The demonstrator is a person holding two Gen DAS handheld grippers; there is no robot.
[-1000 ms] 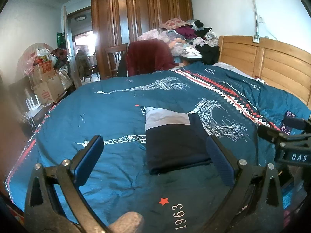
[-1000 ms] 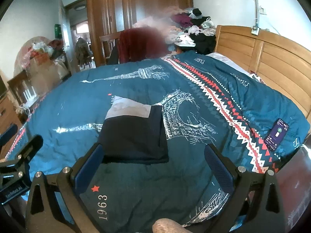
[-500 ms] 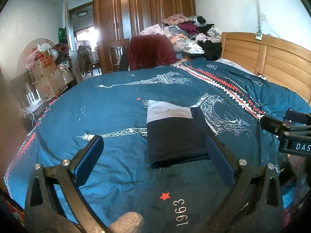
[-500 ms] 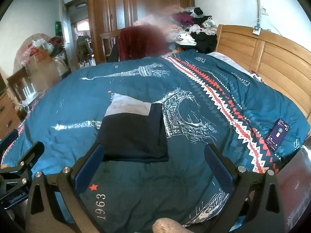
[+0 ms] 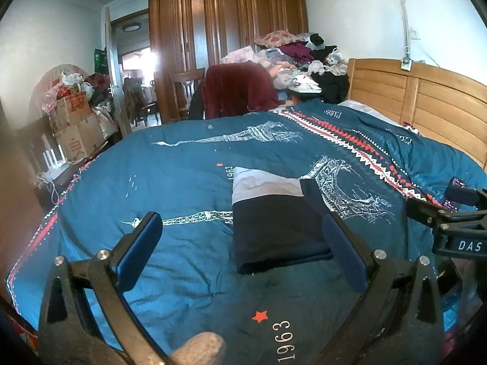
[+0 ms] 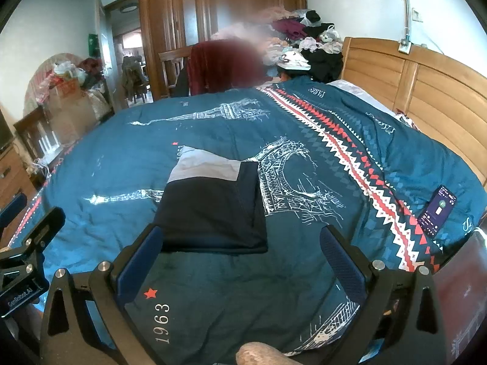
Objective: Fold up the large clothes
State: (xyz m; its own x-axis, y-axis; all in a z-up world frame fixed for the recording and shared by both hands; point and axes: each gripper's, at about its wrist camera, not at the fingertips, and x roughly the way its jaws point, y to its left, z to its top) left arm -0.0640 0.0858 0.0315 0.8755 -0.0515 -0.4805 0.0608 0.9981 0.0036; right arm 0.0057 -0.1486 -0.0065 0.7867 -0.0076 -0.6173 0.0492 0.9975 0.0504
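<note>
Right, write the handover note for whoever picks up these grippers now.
Left hand-held gripper: open, holding nothing, above the near edge of the bed.
Right hand-held gripper: open, holding nothing, alongside it.
The dark navy garment with a grey band lies folded into a flat rectangle on the teal Eiffel-tower quilt, ahead of both grippers.
A lit phone lies on the quilt to the right.
Done: this fold looks finished.
Left: probably set it aside; unfolded clothes pile waits beyond the bed.
</note>
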